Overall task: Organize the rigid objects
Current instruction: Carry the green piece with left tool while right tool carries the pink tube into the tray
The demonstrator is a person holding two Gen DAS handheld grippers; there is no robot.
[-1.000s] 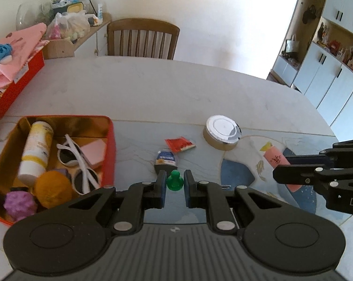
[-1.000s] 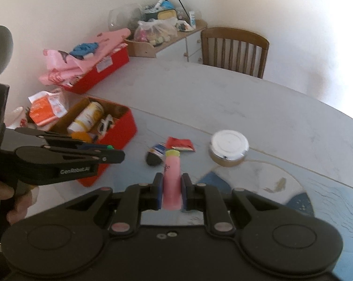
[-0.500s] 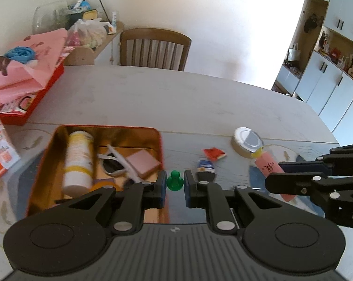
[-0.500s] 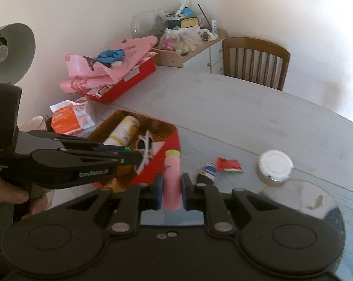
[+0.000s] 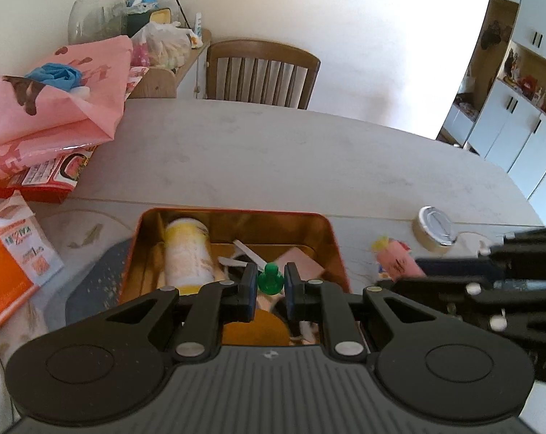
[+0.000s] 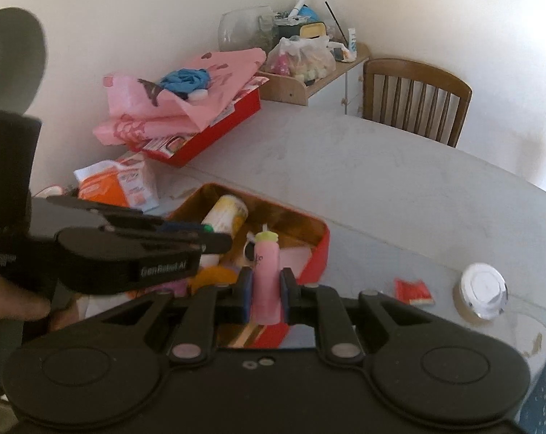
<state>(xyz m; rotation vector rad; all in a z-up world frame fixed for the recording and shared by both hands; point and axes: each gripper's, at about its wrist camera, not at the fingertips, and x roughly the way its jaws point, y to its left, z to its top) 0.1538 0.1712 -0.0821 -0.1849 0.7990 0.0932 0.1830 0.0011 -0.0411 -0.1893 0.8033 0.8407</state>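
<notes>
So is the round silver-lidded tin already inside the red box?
No, the round tin sits out on the table, well apart from the red box.

Pale grey stone-look counter (image 5: pixel 273 152) w/ rounded far edge. Directly on it: open red metal tin w/ gold inside (image 5: pixel 336 238) at the near side; orange-and-white packet (image 5: pixel 8 271) near its left; red cardboard box (image 6: pixel 215 137) further back left — pink plastic bags heaped in it. Right of tin: small red sachet (image 6: pixel 414 291), then round silver-lidded tin (image 6: pixel 484 291) — apart from each other.
</notes>
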